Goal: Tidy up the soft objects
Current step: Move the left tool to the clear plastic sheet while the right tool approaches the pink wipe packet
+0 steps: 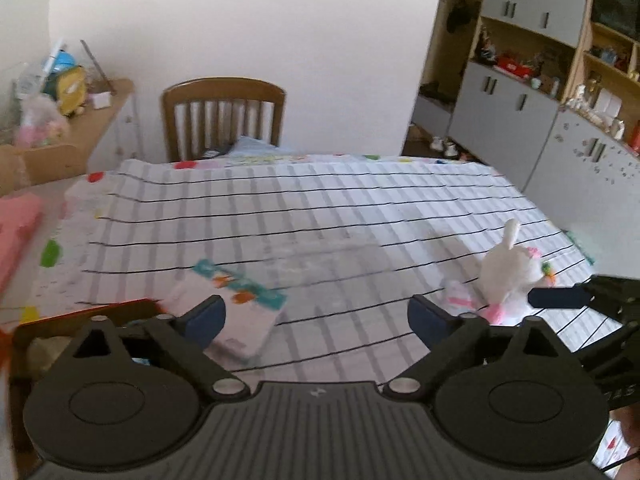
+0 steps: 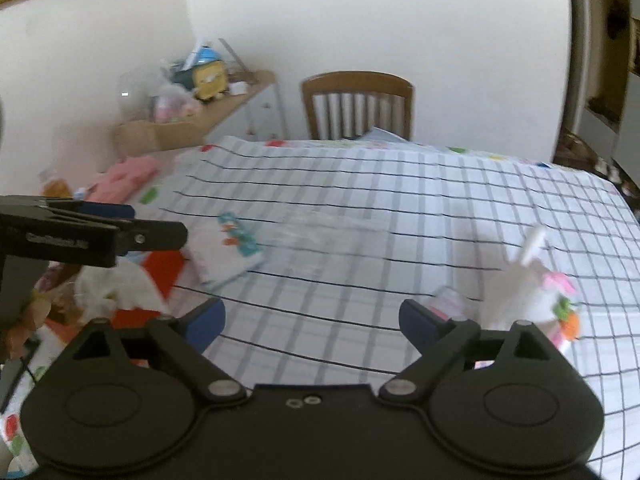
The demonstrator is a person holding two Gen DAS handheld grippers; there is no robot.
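My left gripper point(image 1: 316, 320) has its jaws spread wide, with nothing between the blue pads point(image 1: 206, 316) but bare tablecloth. It points down at an angle over the near part of the table point(image 1: 320, 208), which is covered in a white cloth with grey and black check lines. Just beyond its left finger lies a folded white cloth point(image 1: 236, 312) with a teal and orange printed band, flat on the table and tilted a little. Left of that, at the table's near corner, is the edge of an orange-red box point(image 1: 88, 310); what lies inside it is too blurred to name from this view.

My right gripper point(image 2: 312, 322) is spread just as wide and holds nothing. Beside its right finger stands a white plush rabbit point(image 2: 528, 296) with one long ear up, a pink bow and an orange carrot on it, upright near the right edge of the table. A small pink-and-white soft thing point(image 2: 448, 300) lies touching or just beside the rabbit on its left; I cannot tell what it is. From the right wrist view the left gripper's finger reaches in from the left edge, over the box.

Farther out, a pink folded fabric point(image 2: 128, 176) lies at the far left of the table. A wooden chair point(image 1: 224, 116) stands at the far side against the wall, and shelving with grey doors point(image 1: 520, 92) fills the right.
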